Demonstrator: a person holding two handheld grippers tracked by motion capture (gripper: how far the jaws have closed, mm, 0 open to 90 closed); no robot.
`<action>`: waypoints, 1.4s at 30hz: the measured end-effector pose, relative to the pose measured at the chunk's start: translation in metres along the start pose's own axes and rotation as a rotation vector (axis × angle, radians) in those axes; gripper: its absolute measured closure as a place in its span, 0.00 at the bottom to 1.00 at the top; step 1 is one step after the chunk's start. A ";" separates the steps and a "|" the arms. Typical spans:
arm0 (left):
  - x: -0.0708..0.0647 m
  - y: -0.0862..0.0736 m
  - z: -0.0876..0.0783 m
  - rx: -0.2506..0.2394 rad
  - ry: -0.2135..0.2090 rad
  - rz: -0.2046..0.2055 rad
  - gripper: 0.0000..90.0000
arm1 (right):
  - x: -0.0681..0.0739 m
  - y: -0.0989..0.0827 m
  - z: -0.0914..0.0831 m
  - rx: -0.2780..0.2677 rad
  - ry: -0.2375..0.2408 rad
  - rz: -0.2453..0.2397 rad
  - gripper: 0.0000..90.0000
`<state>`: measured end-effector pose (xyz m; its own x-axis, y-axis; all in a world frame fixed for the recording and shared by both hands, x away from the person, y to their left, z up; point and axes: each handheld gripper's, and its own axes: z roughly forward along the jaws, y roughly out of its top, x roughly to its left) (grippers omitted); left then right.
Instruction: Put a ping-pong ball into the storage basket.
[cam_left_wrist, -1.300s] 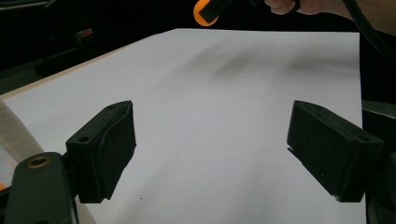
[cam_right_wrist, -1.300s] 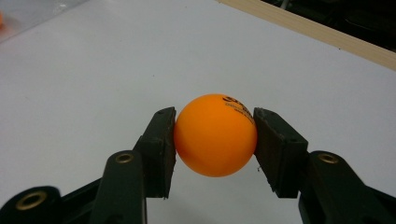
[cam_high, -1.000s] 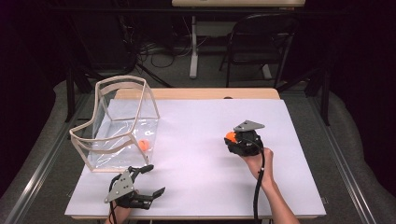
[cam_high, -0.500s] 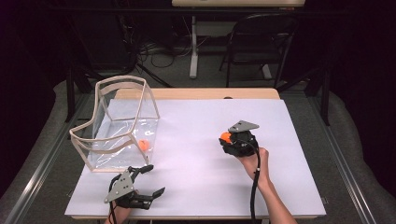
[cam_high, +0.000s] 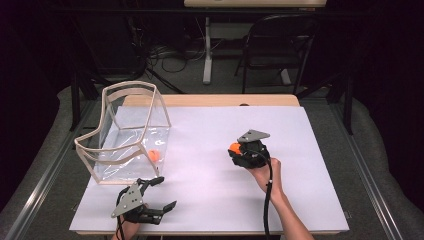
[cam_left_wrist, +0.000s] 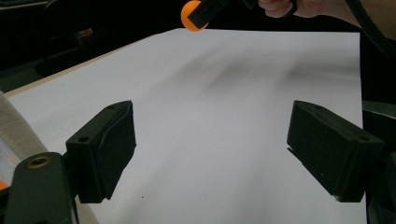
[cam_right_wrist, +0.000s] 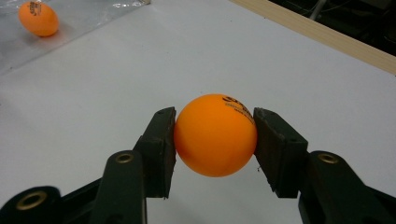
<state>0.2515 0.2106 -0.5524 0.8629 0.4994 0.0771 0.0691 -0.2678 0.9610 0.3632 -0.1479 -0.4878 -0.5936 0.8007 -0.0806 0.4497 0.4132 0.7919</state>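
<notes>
A person's right gripper (cam_high: 239, 150) carries an orange ball (cam_right_wrist: 215, 135) above the middle of a white surface (cam_high: 210, 150), its jaws pinched on either side of the ball. A second orange ball (cam_high: 154, 155) lies inside a clear bag (cam_high: 127, 135) with a stiff pale rim, standing open at the surface's left. The left gripper (cam_high: 157, 192) waits near the front edge, just in front of the bag, its jaws spread wide with nothing between them.

The grip looks slight: the flat pads meet the smooth ball only at its sides, so a tilt or a loosened squeeze could let it drop, bounce and roll off. The bag's thin walls could also buckle or slide if the gripper clips the rim on its way in.

Open surface lies between the held ball and the bag, and more stretches to the right and far sides. The front edge lies close to the left gripper.
</notes>
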 end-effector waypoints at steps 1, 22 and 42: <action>0.000 0.000 0.000 -0.003 0.002 0.000 0.17 | 0.001 0.001 0.000 -0.001 0.002 0.003 0.56; 0.000 0.000 -0.002 0.001 0.003 0.001 0.17 | 0.013 0.021 0.005 -0.031 0.055 -0.013 0.56; 0.000 0.000 -0.001 -0.004 0.007 0.002 0.17 | 0.026 0.040 0.009 -0.052 0.090 -0.037 0.56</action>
<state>0.2515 0.2116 -0.5527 0.8595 0.5046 0.0808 0.0653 -0.2651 0.9620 0.3714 -0.1065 -0.4633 -0.6677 0.7422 -0.0582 0.3924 0.4173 0.8197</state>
